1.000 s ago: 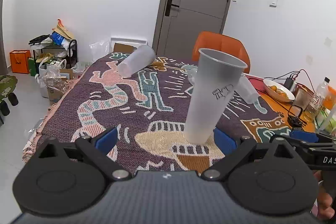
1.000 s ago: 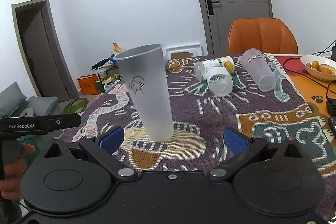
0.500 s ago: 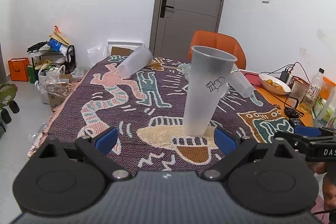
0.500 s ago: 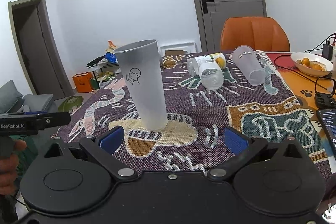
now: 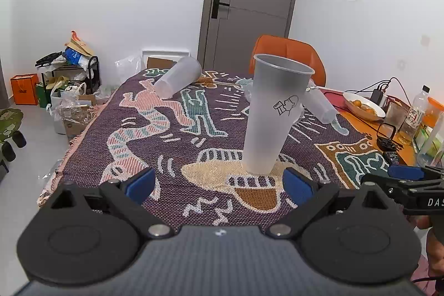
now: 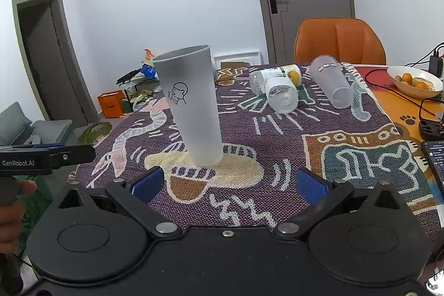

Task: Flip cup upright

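Observation:
A frosted grey cup with a small face logo stands upright, mouth up, on the patterned cloth. It also shows in the right wrist view. My left gripper is open and empty, just short of the cup's base, which sits near its right finger. My right gripper is open and empty, with the cup ahead near its left finger. Neither gripper touches the cup.
Another frosted cup lies on its side at the far left. A second one and a clear bottle lie farther back. A fruit bowl, cables, a phone and bottles are on the right. An orange chair stands behind.
Both grippers have drawn back from the upright cup, which stays standing in place and now looks smaller and farther away. Both stay open.

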Demonstrator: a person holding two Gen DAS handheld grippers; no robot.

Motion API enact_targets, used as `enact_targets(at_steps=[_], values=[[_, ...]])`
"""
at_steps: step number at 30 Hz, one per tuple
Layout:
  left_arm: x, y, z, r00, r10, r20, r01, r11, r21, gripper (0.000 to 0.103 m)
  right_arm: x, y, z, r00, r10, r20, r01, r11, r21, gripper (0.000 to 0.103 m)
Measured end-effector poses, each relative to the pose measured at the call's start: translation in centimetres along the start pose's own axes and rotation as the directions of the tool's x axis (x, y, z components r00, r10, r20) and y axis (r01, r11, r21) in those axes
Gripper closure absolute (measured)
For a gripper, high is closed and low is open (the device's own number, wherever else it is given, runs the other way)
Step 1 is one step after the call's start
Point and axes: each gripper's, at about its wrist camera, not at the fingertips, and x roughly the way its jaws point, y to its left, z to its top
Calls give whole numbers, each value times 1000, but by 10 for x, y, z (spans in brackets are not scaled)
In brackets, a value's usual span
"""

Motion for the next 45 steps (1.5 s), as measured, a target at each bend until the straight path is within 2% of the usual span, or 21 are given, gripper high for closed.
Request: enact_targets(at_steps=[45], values=[[1, -6, -1, 999, 22, -27, -22, 999, 29, 6, 0, 2, 0, 1000, 5, -1, -5, 1000, -14, 0]])
